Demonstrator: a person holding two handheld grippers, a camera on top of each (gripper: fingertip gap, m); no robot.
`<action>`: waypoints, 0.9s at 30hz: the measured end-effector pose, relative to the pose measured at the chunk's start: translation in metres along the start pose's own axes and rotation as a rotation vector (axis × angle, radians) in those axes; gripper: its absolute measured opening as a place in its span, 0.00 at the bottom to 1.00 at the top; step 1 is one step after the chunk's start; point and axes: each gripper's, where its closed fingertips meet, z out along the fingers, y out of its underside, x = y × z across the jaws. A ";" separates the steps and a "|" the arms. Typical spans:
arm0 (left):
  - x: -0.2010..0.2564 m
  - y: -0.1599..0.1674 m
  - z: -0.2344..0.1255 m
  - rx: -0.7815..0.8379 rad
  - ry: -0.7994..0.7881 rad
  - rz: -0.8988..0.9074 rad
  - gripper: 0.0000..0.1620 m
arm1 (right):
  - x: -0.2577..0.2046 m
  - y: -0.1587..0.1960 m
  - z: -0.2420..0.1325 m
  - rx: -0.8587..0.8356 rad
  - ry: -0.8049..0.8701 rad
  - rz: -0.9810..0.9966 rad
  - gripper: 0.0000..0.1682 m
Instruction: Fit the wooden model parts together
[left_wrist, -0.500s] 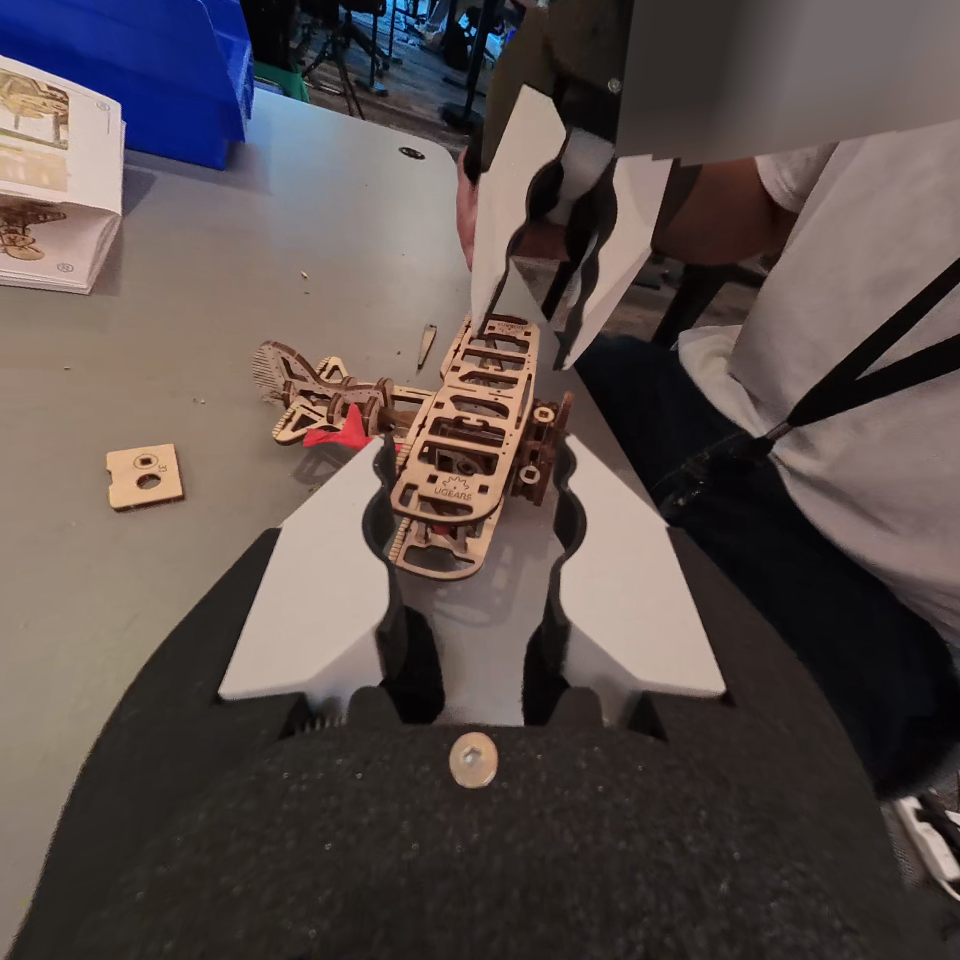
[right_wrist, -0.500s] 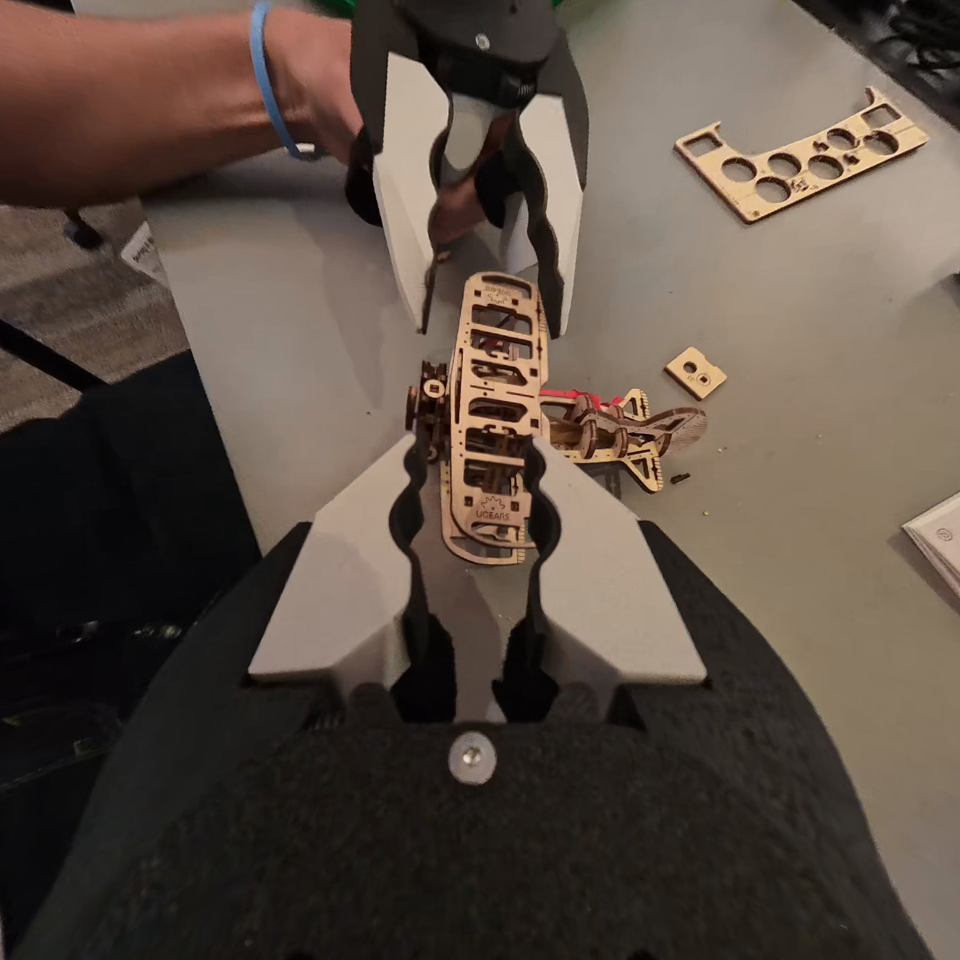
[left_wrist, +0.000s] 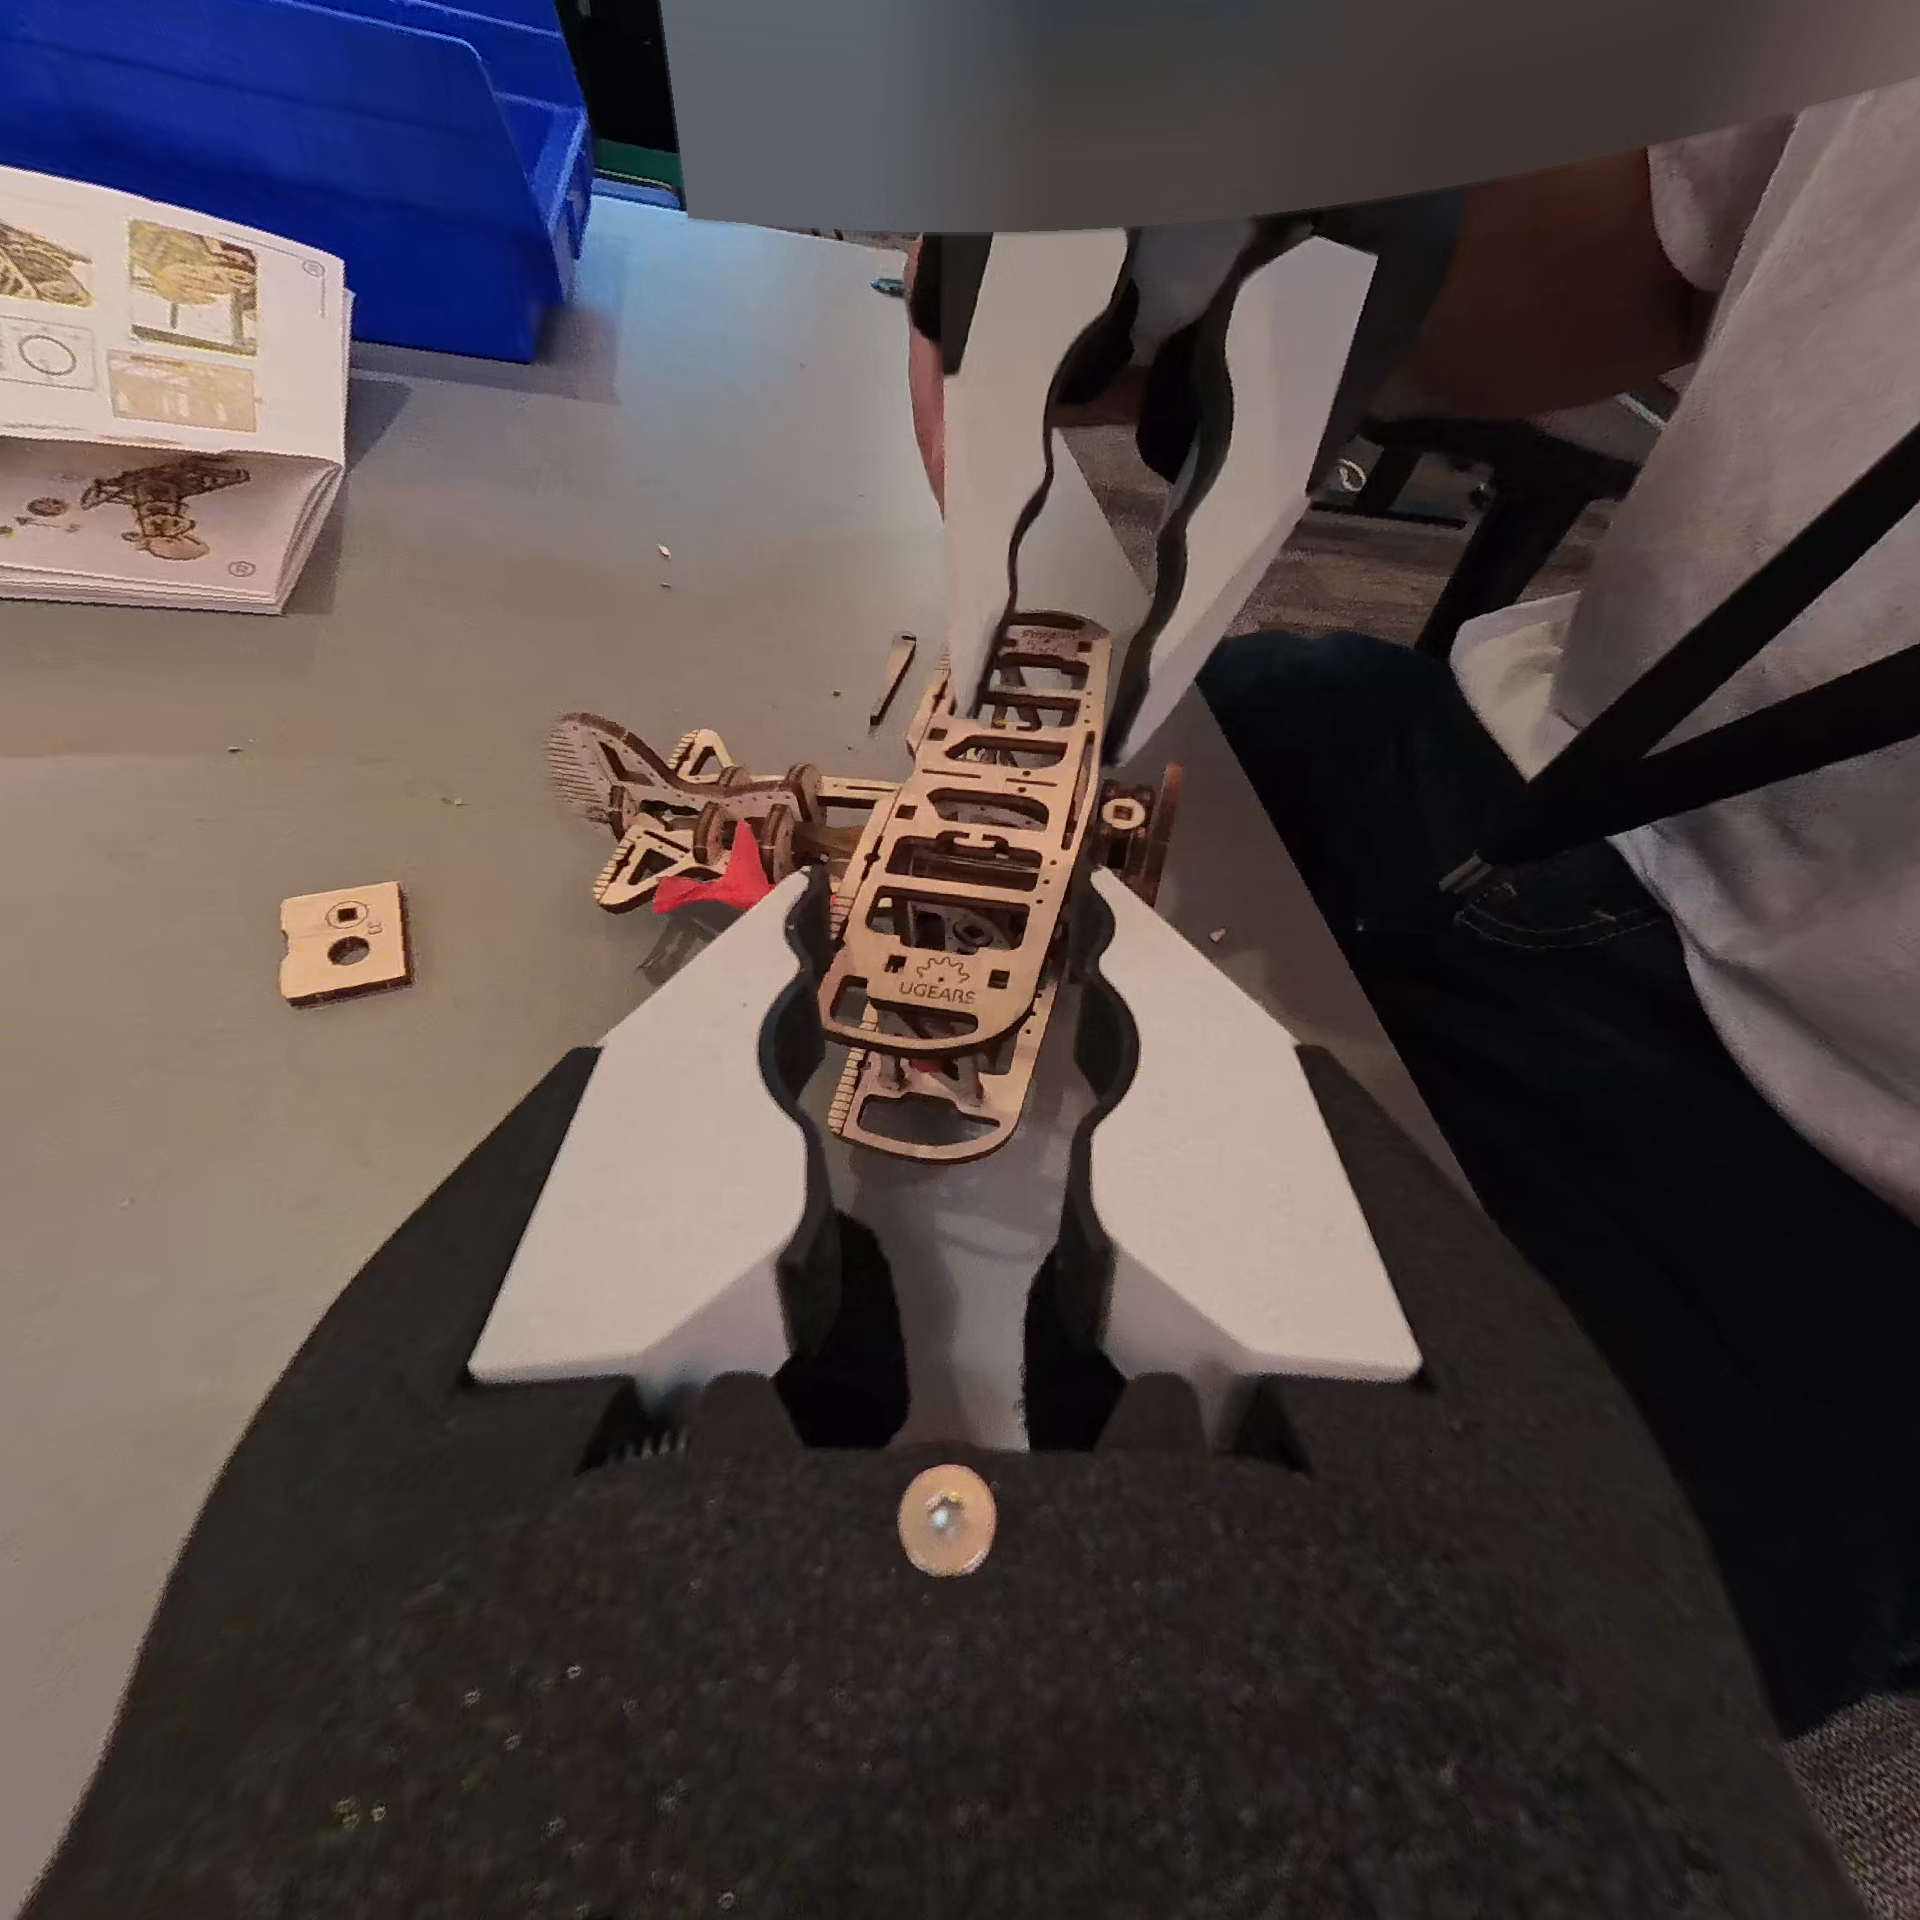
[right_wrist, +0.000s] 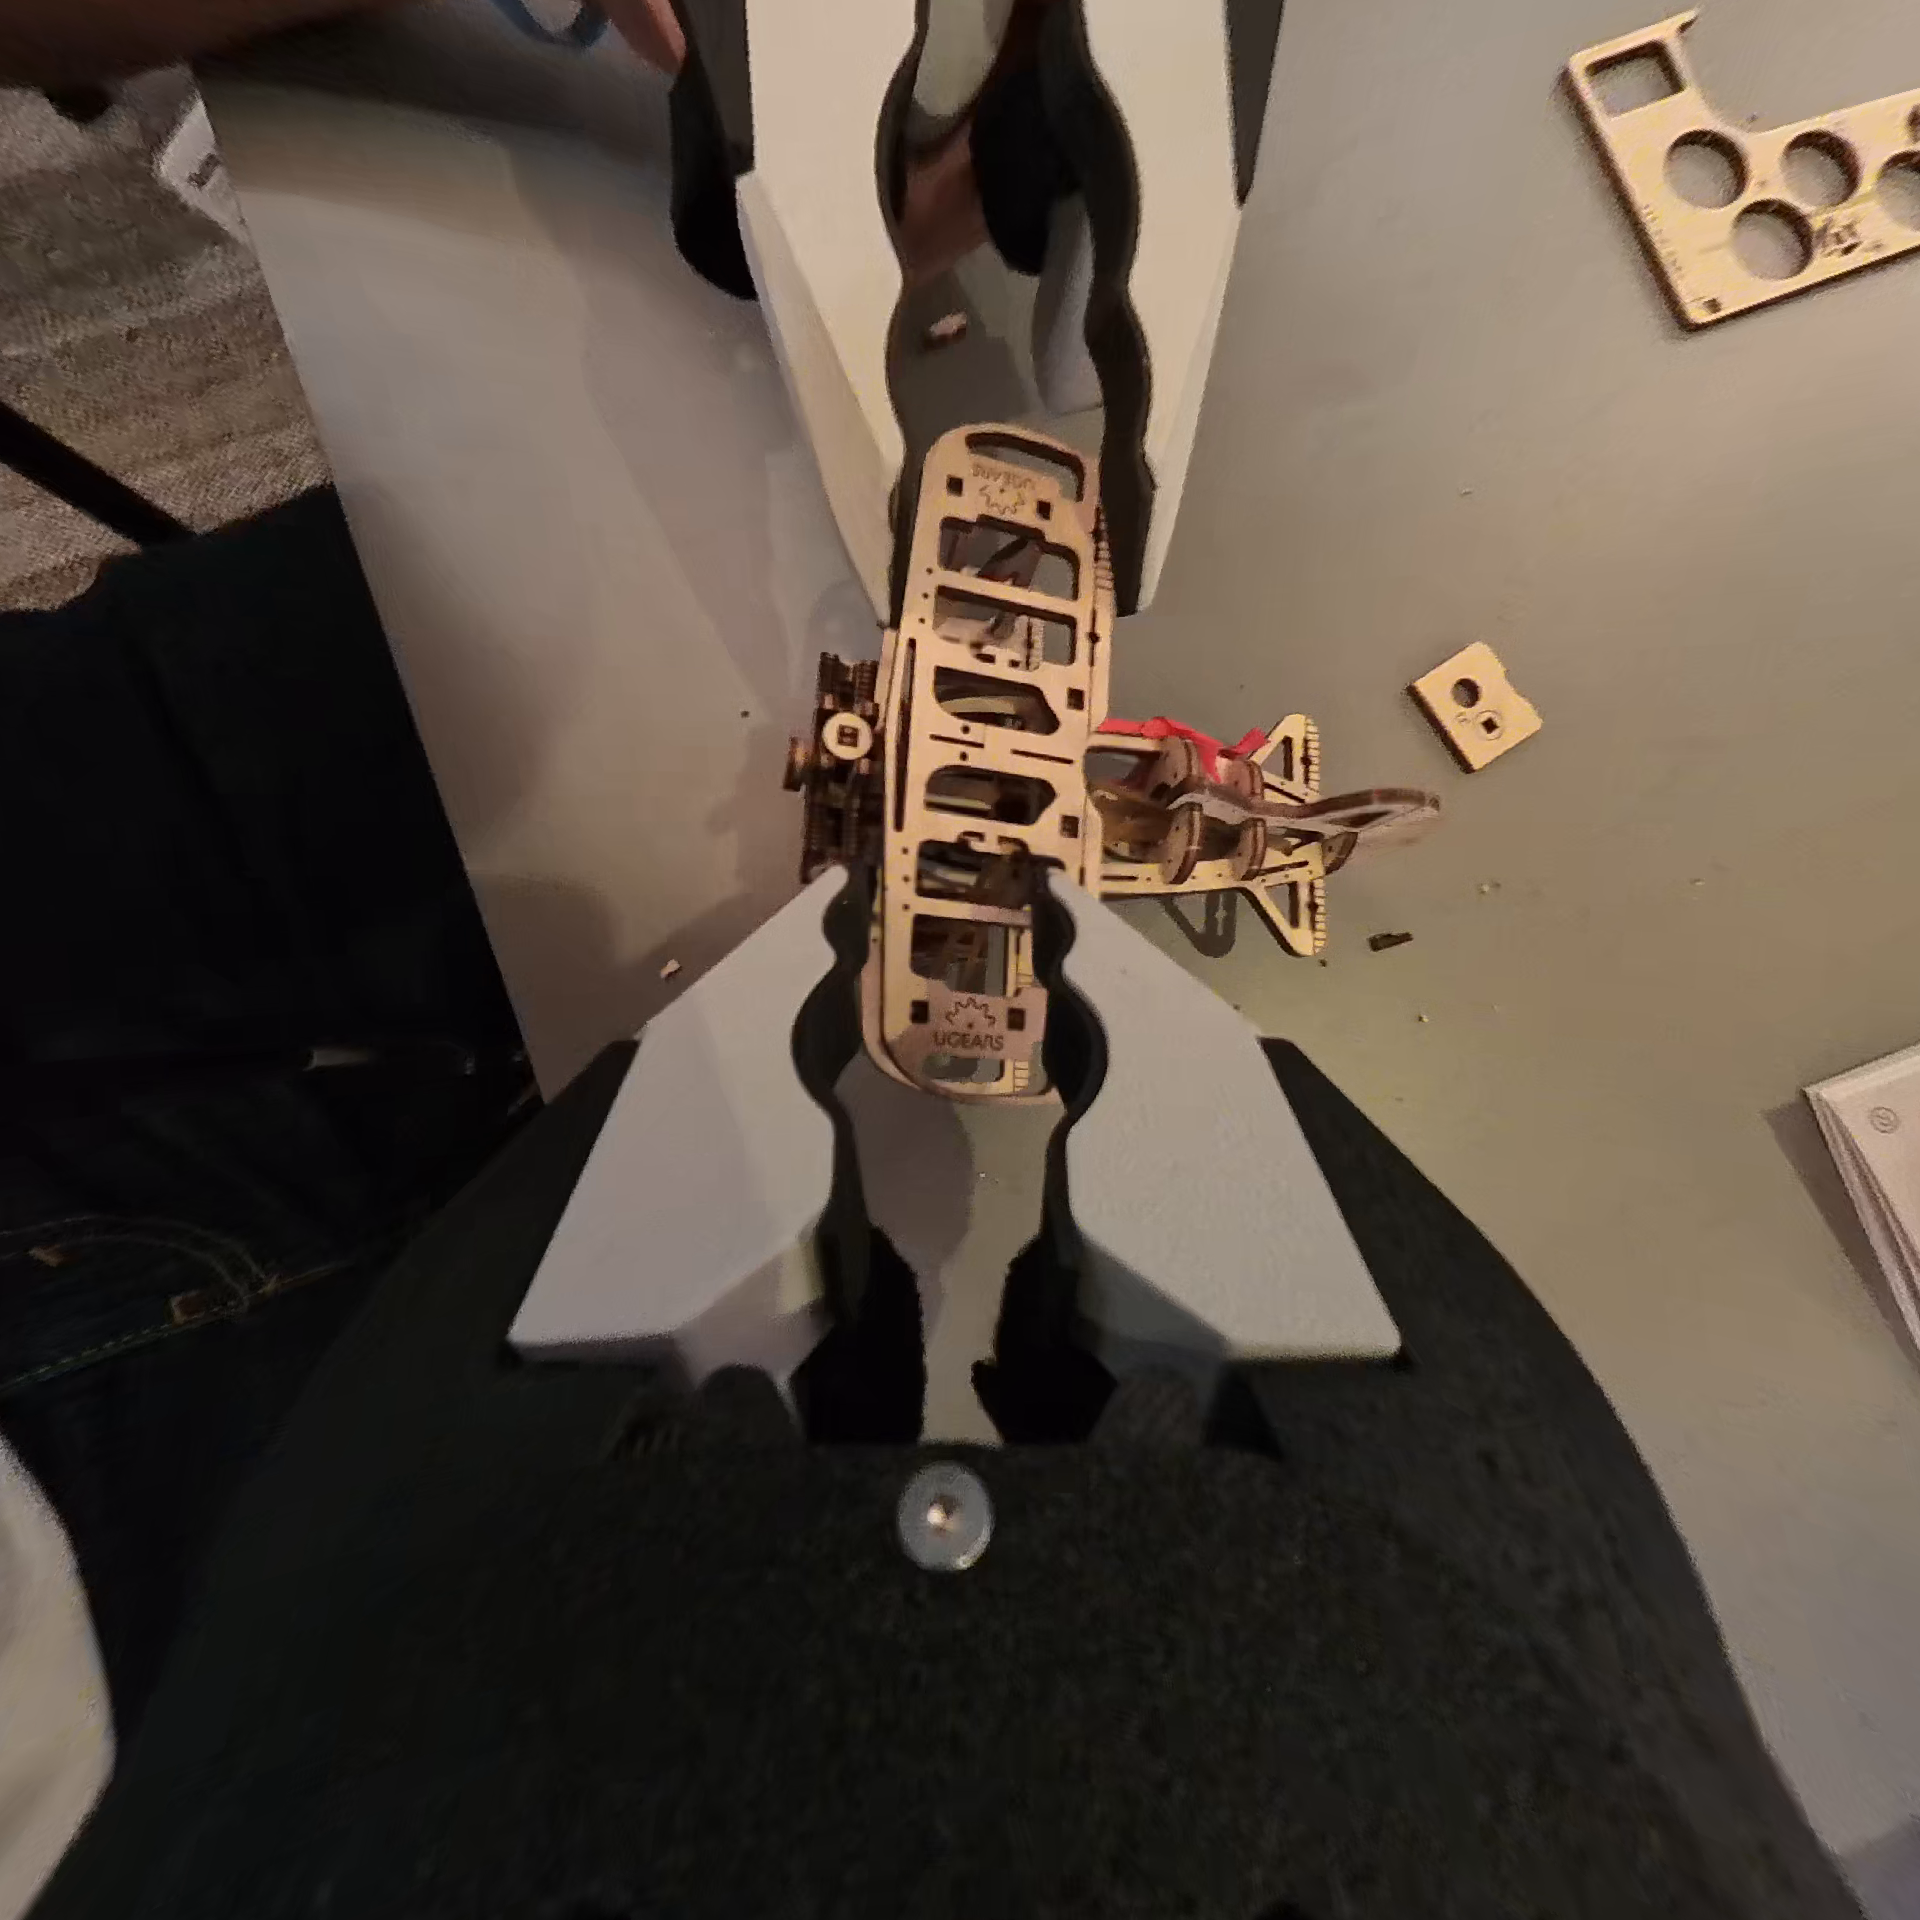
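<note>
The left gripper (left_wrist: 951, 914) is being held part-open around the near wingtip of a wooden model biplane (left_wrist: 966, 894), its fingers (left_wrist: 675, 1132) flanking the wing with a little slack on either side; firm contact cannot be confirmed. The right gripper (right_wrist: 951, 894) is being closed more narrowly on the opposite wingtip, its black wavy pads apparently pressing the wing's edges. The laser-cut plane is being kept between the two tools near the edge of a grey table (left_wrist: 312, 1143), its slotted upper wing (right_wrist: 987, 769) spanning from one gripper to the other, nose gears (right_wrist: 831, 769) facing the table edge, tail (right_wrist: 1340, 821) pointing inward, a red scrap (left_wrist: 717, 883) showing at the fuselage. Farther off, a small square offcut (left_wrist: 343, 940), an instruction booklet (left_wrist: 156, 395), blue bins (left_wrist: 312, 156) and a punched-out wooden sheet (right_wrist: 1766, 177) are being left lying on the table.
</note>
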 end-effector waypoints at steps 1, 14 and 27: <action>0.000 0.000 0.001 -0.002 0.000 0.002 0.27 | -0.001 0.000 0.001 -0.011 -0.006 -0.010 0.17; 0.002 0.004 0.007 -0.033 -0.007 0.018 0.30 | -0.009 0.001 -0.001 -0.094 -0.119 0.025 0.15; 0.001 0.002 0.010 -0.054 -0.084 0.043 0.29 | -0.006 0.005 -0.004 -0.139 -0.066 -0.088 0.10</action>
